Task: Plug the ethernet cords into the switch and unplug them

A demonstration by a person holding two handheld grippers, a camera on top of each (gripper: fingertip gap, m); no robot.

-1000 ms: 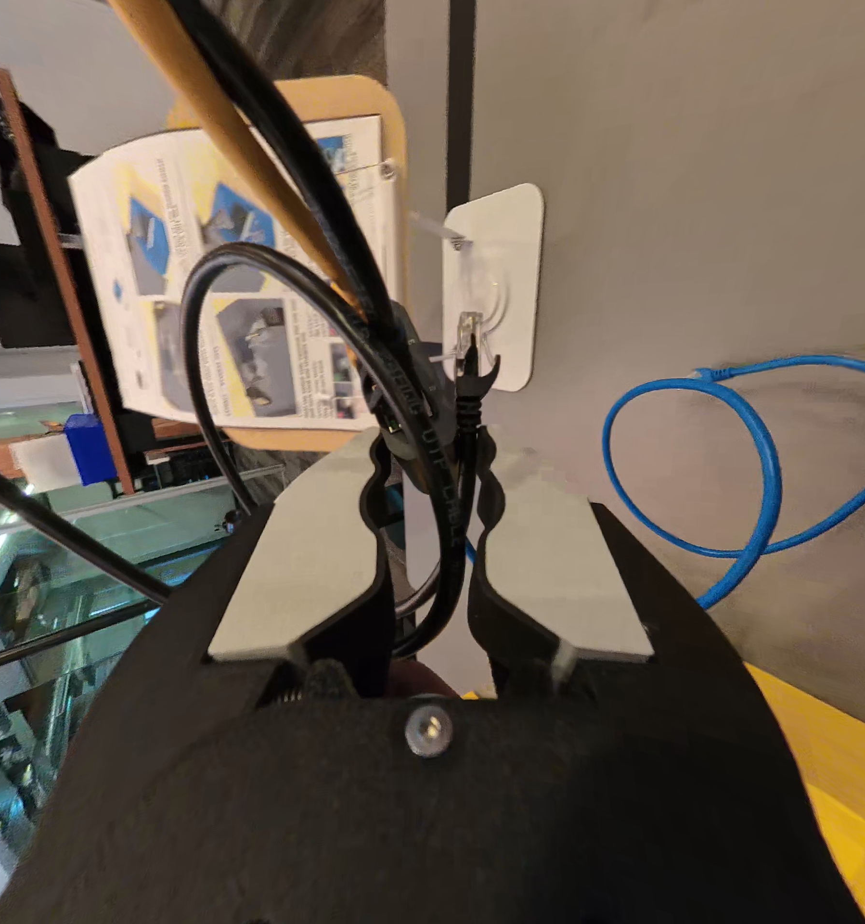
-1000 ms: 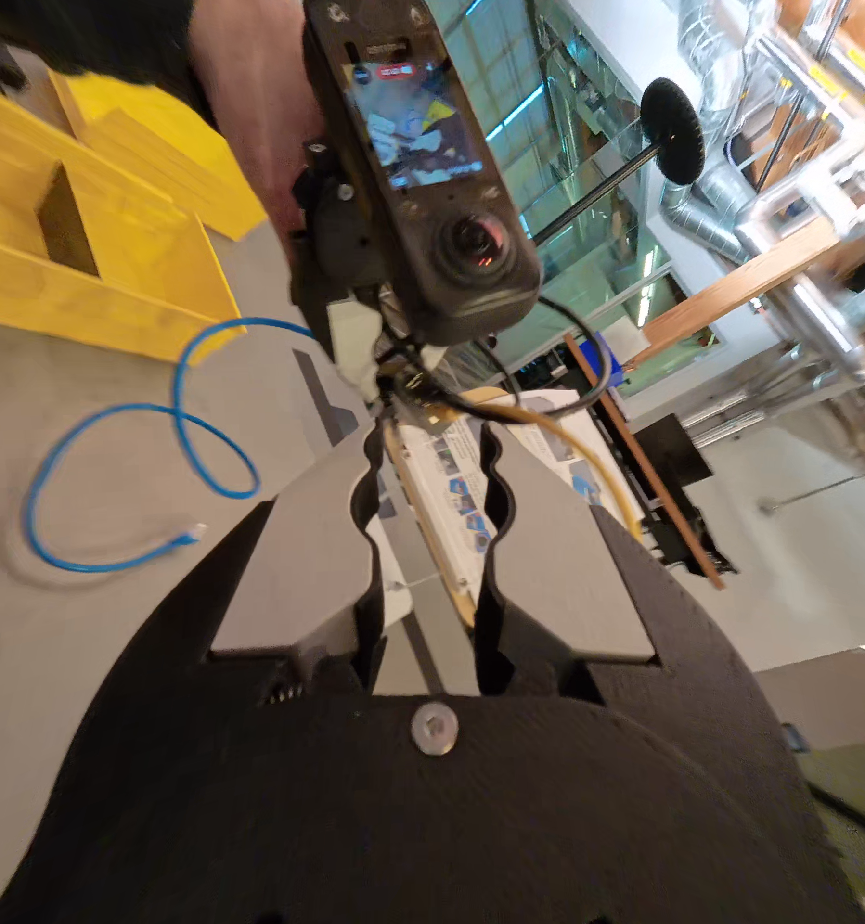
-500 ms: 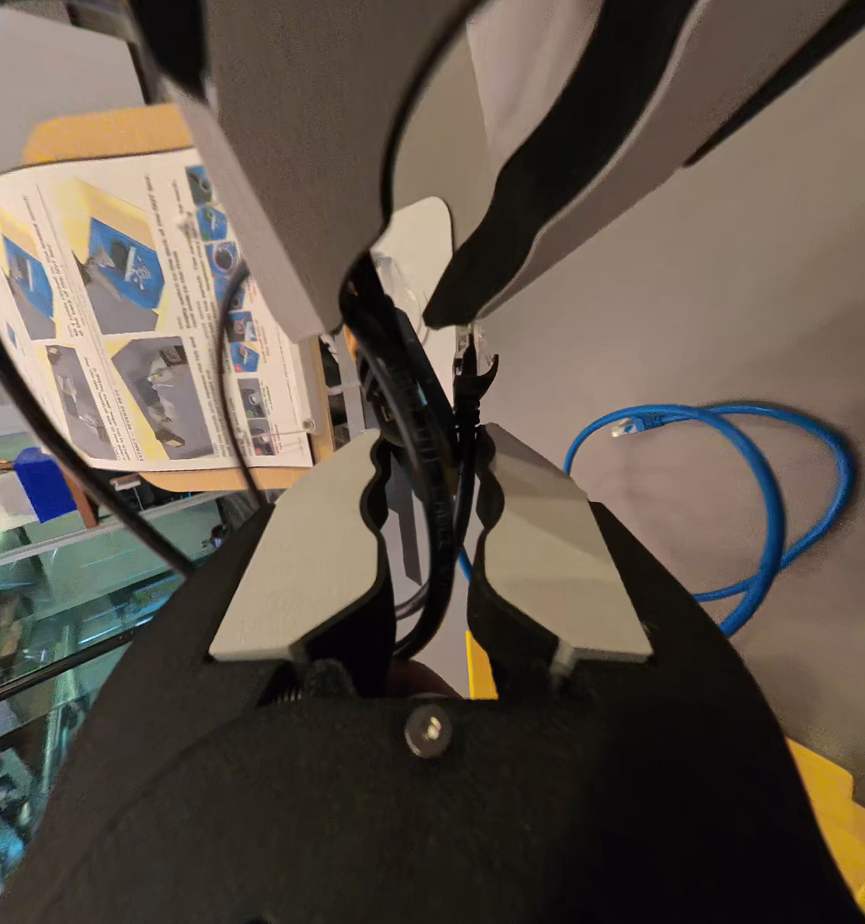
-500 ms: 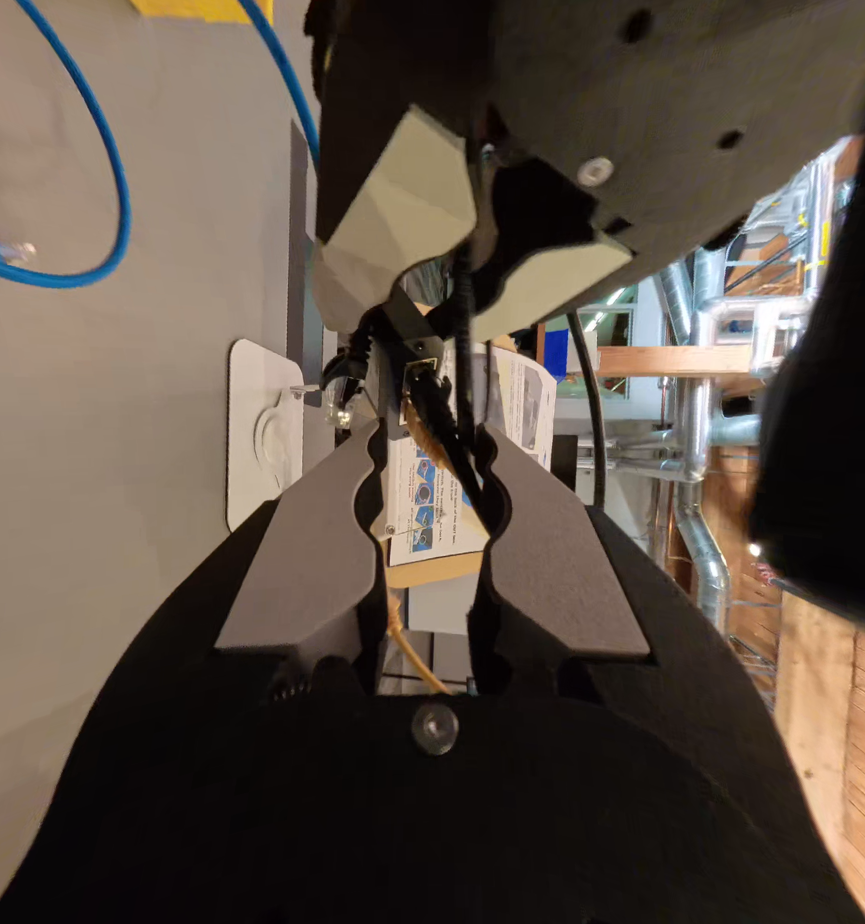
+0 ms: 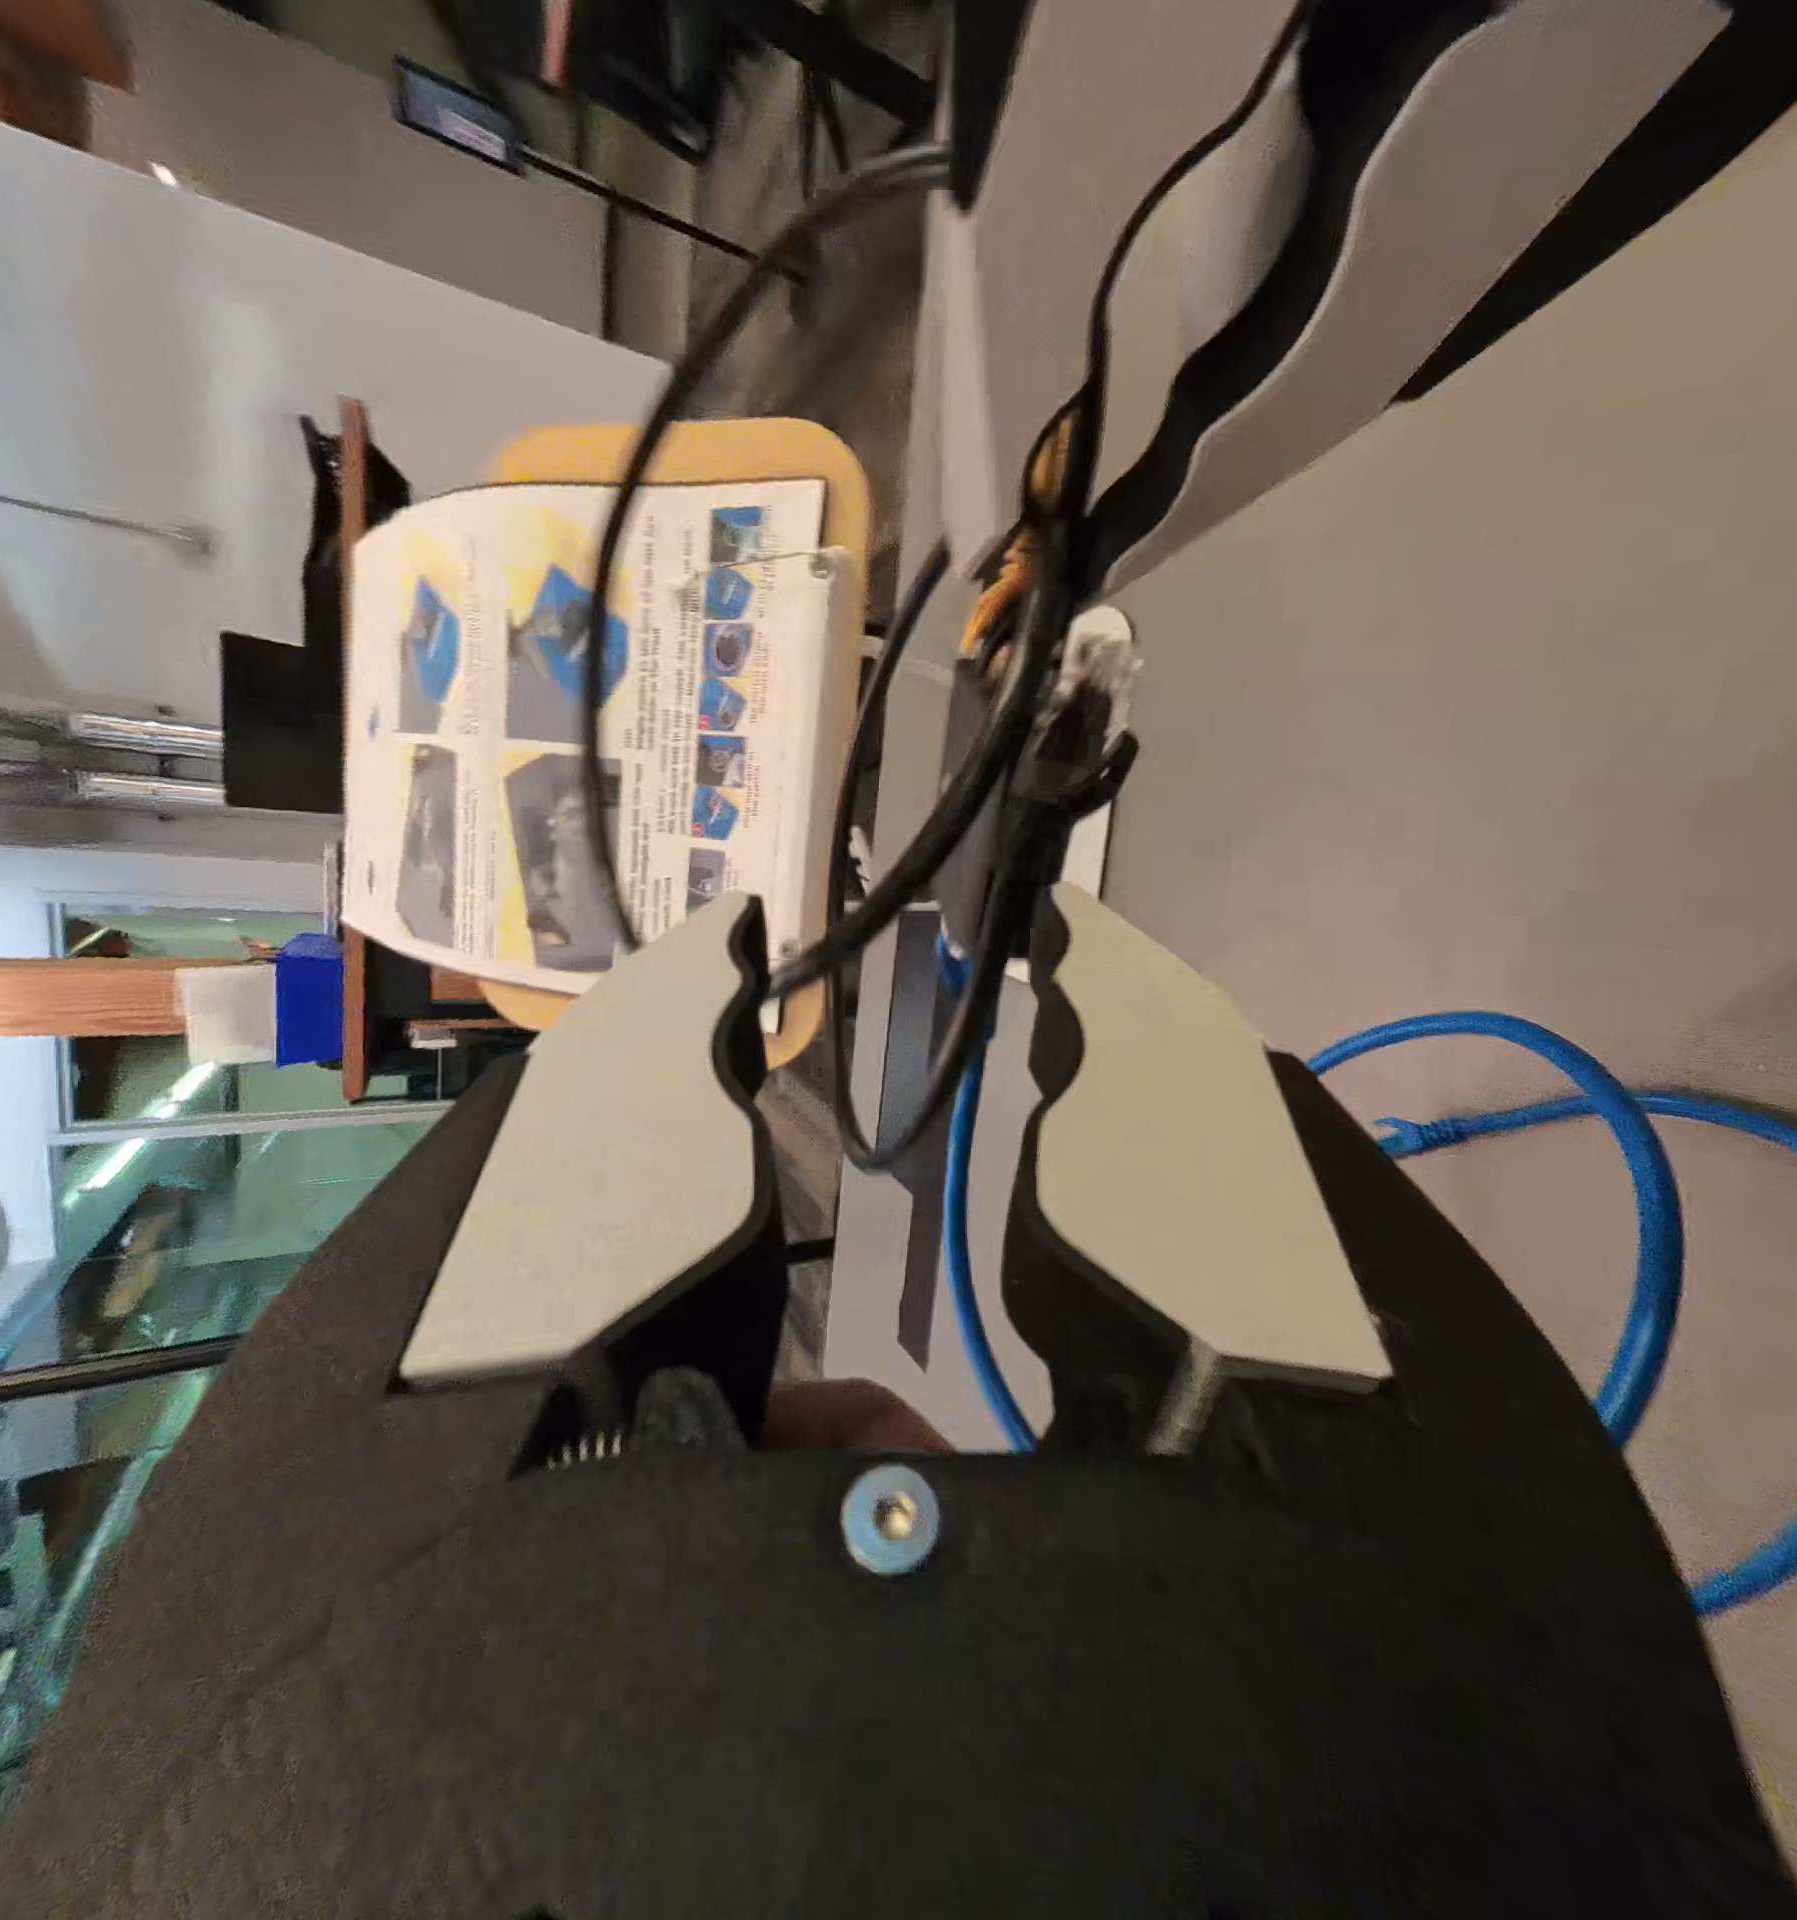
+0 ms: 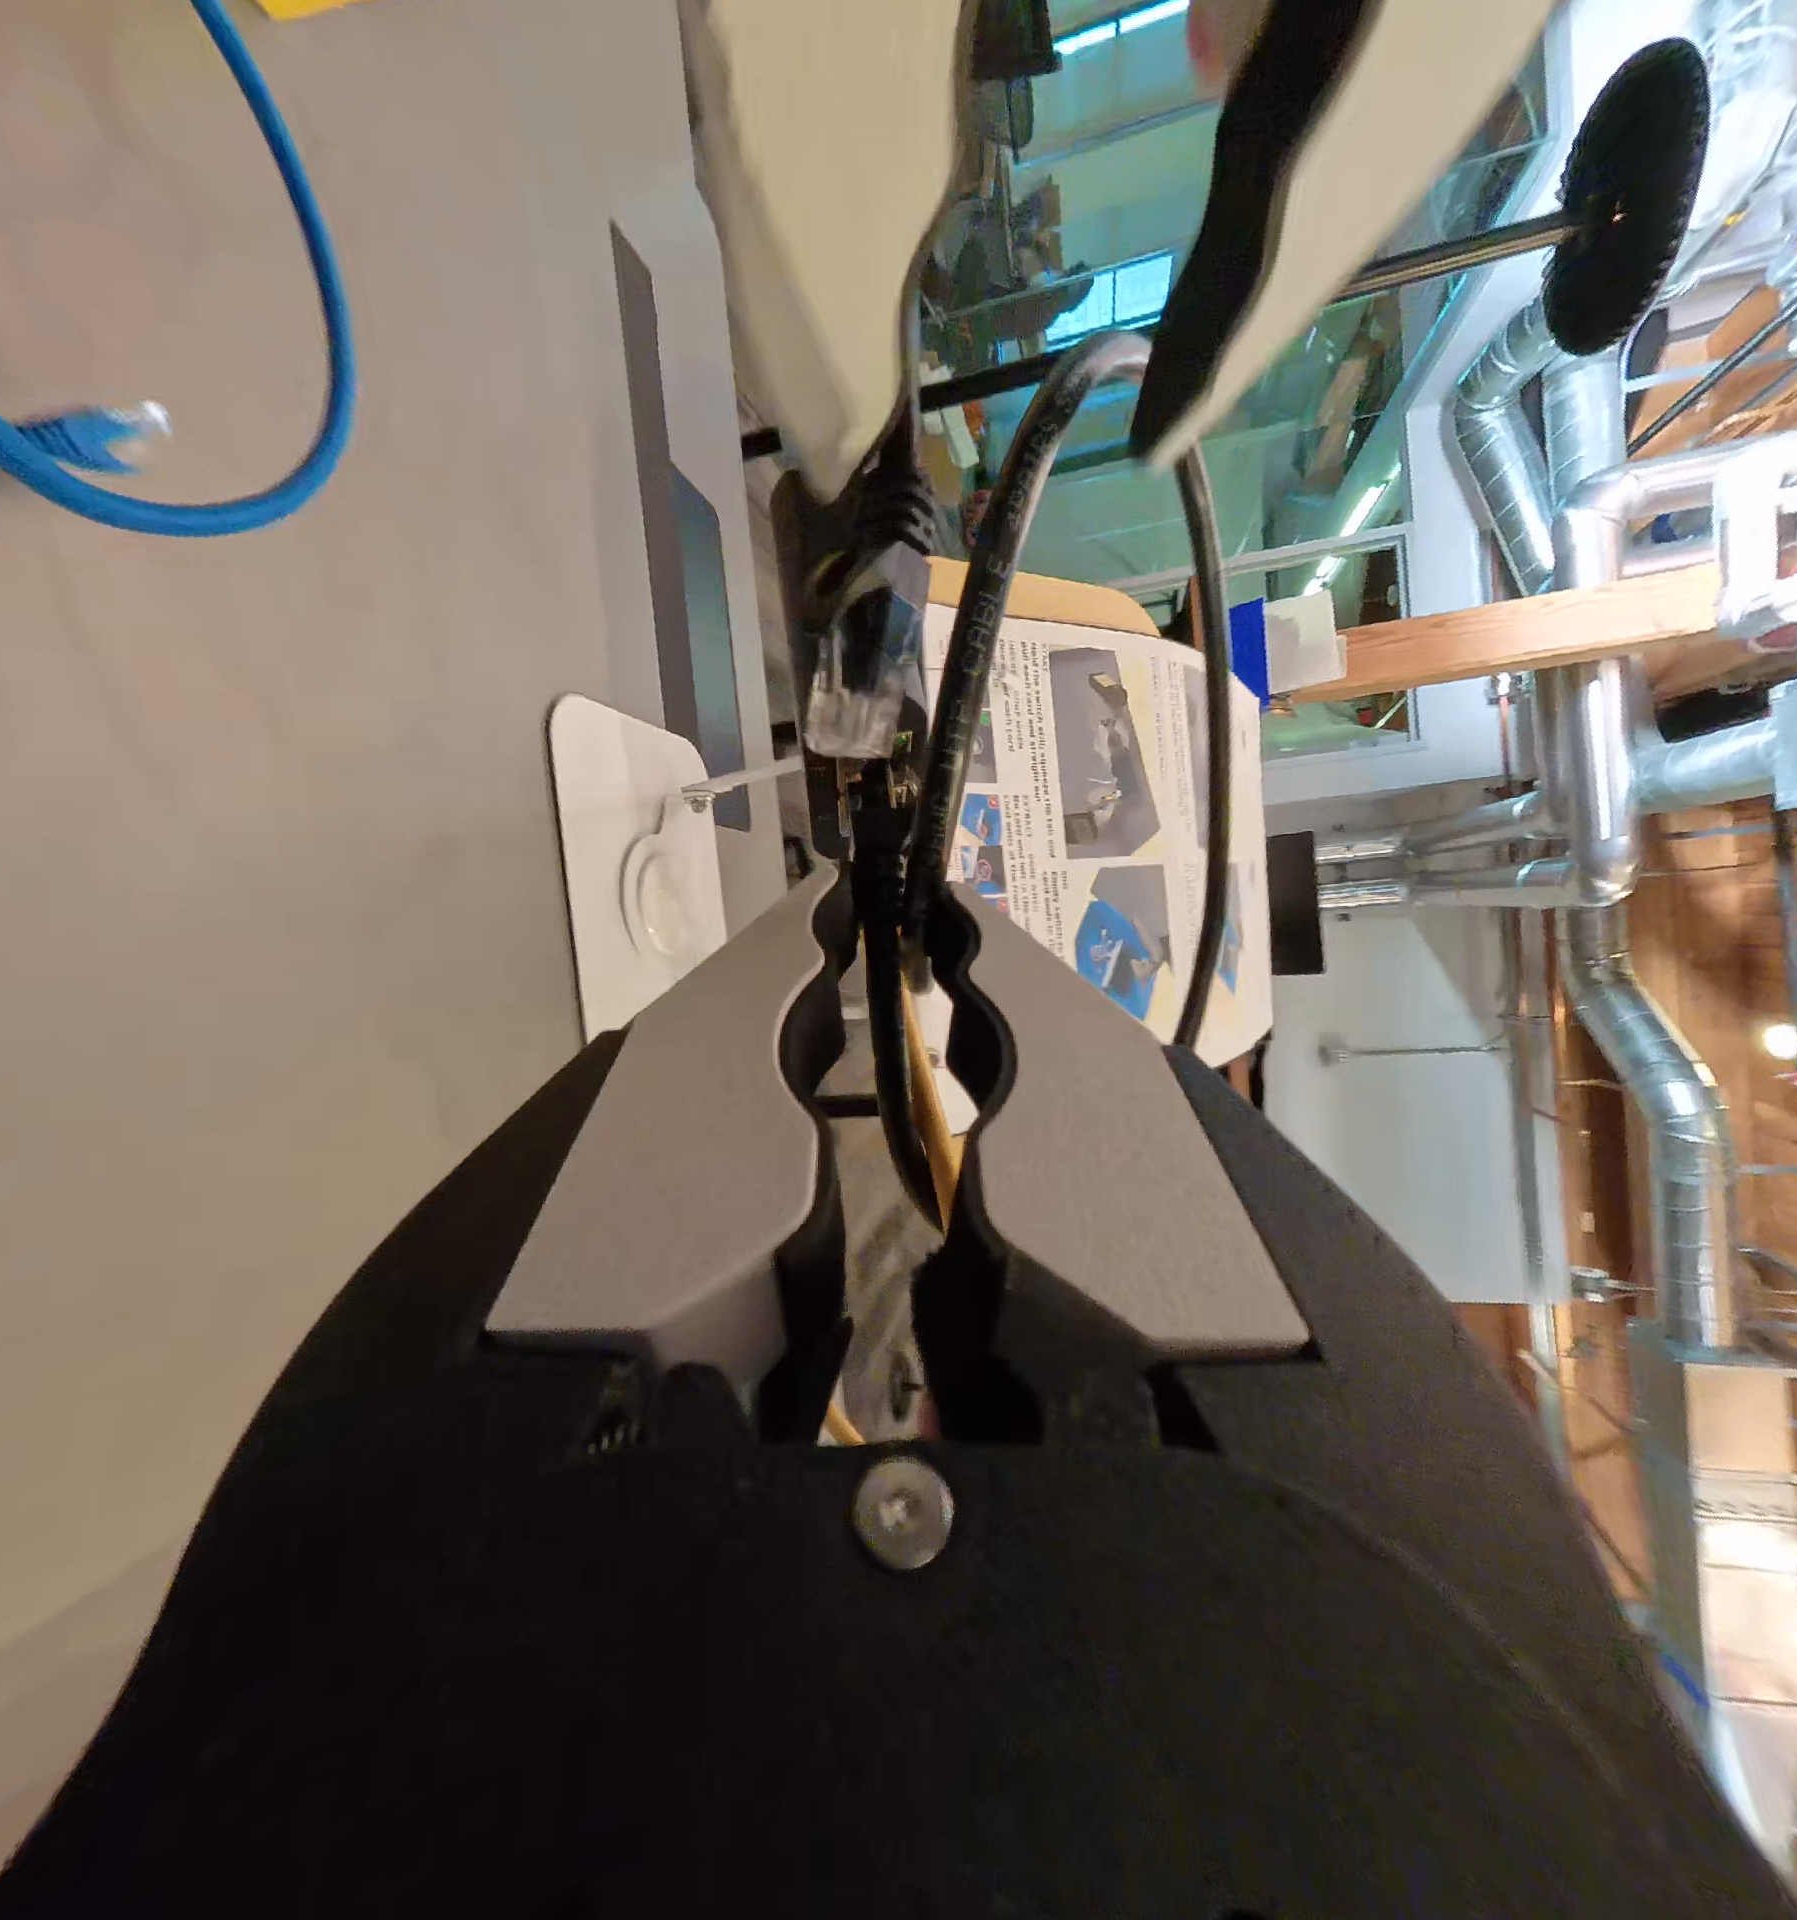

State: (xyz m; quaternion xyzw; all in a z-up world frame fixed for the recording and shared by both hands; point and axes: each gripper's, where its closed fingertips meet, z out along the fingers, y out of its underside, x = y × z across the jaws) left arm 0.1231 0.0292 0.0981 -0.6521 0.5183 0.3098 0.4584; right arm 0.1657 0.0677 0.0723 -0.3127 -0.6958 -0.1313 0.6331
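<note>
Left hand-held gripper has released the black cord; right hand-held gripper, lower centre, now grasps it near the switch: handover done.

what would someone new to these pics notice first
Most striking is the tangle of black ethernet cords hanging in mid-air at the centre of the right wrist view, one free clear plug dangling just above the right gripper, which is shut on a black cord. Next comes the bright blue cable looped on the grey table, right of the open left gripper. Behind sits an illustrated instruction sheet on a tan board.
</note>
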